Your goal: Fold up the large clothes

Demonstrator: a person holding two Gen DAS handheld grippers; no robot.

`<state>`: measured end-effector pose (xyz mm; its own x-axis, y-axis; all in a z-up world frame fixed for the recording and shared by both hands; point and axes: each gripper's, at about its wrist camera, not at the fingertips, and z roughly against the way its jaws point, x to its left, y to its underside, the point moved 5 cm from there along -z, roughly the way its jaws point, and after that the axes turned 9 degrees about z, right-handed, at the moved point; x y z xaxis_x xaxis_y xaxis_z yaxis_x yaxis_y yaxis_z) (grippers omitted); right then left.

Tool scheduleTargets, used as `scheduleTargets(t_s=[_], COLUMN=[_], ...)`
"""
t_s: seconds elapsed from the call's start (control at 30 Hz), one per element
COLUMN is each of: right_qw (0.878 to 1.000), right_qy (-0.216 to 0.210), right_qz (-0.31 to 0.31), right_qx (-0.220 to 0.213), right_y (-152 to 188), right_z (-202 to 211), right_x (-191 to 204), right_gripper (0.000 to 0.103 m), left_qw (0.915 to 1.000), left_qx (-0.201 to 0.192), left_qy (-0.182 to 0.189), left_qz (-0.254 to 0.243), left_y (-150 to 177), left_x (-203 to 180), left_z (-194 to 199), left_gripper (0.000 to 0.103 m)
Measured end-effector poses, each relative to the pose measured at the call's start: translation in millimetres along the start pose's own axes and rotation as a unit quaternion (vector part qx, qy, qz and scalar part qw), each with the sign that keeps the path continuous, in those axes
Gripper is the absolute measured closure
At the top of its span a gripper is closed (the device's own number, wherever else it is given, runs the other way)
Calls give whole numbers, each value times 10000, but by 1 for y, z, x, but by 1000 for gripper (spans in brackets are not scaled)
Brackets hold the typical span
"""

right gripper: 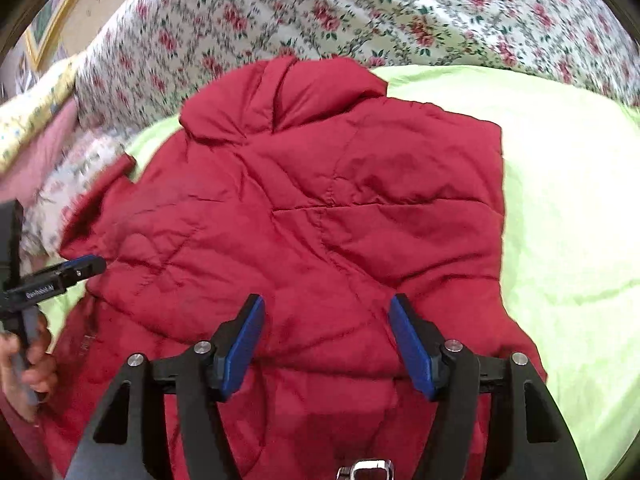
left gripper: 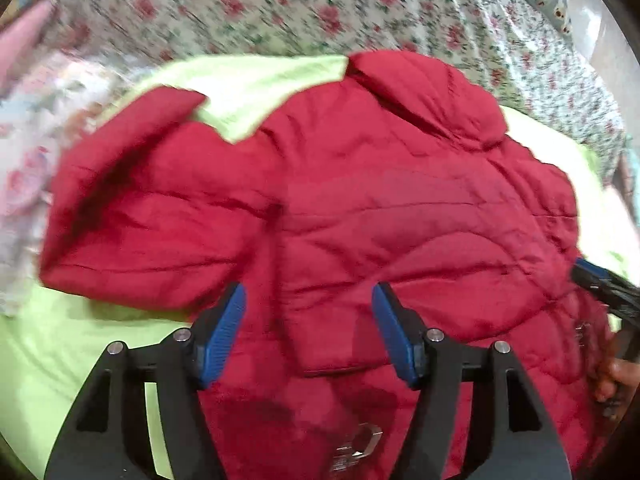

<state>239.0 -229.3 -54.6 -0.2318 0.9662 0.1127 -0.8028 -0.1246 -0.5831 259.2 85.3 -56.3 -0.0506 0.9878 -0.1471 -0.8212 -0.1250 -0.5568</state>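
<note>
- One readable marking: white lettering on the black body of the left gripper [right gripper: 80, 270], seen from the right wrist view; it appears to read "@eRobotAI", though blur leaves this uncertain
- Red jacket [left gripper: 360, 220]: padded, quilted in stitched panels, collar [left gripper: 424, 92] at the far end, one sleeve [left gripper: 132, 208] spread out to the left in the left wrist view
- Location: the jacket lies flat on a lime-green sheet [right gripper: 568, 208], which covers a bed with a floral cover [right gripper: 320, 8]
- Left gripper [left gripper: 308, 320]: released, blue pads [left gripper: 224, 336] spread apart above the jacket, no fabric pinched
- Right gripper [right gripper: 326, 340]: released, blue pads [right gripper: 412, 348] apart above the near part of the jacket, no fabric pinched
- Metal part [left gripper: 362, 446]: shows at the jacket's near edge; type cannot be told
- Hand [right gripper: 28, 364]: grips the left gripper's handle
</note>
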Motion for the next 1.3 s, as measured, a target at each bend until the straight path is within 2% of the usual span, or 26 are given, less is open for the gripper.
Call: scheduleTargets(t_s=[0.1,0.23,0.4,0.5,0.7,0.87,0.93,0.97,1.0,1.1,1.17,1.3], right_qw=[9999,9995,9989,9983,9969,9955,9955,9955,9955,9956,9957,9956], right_qy=[-120,-302,-470,-578,-778,-915,-916,-914,-913,-902,-899,-925], right_qz=[-23,-4,40,70,108,198,227,233,238,230,205,150], right_qx=[-25,24,44,61,96,116,108,105,101,81,63,21], right_y=[5,15,23,27,34,38,39,39,39,40,41,41], right_z=[12,20,29,34,42,50,53,54,56,58,59,59], right_x=[5,16,29,37,52,65,68,69,69,68,67,65], right_gripper=[34,34,34,32,31,31,31,31,31,31,31,31], left_qw=[9998,9975,9950,9914,9806,9662,9657,9654,9661,9718,9757,9834], left_qx=[-54,-92,-86,-232,-178,-39,61,99,151,169,80,-96], left_qy=[-200,-701,-993,-1290,-1946,-2573,-2580,-2584,-2542,-2233,-2004,-1458], left_qz=[2,-57,-68,-26,178,136,274,347,434,744,885,1079], left_y=[-6,-12,-25,-39,-74,-92,-97,-97,-98,-99,-96,-84], left_x=[12,29,47,65,106,130,141,145,149,155,151,134], left_z=[5,6,4,6,-19,-52,-63,-66,-69,-64,-51,-23], left_gripper=[38,38,38,28,27,27,34,50,62,80,85,87])
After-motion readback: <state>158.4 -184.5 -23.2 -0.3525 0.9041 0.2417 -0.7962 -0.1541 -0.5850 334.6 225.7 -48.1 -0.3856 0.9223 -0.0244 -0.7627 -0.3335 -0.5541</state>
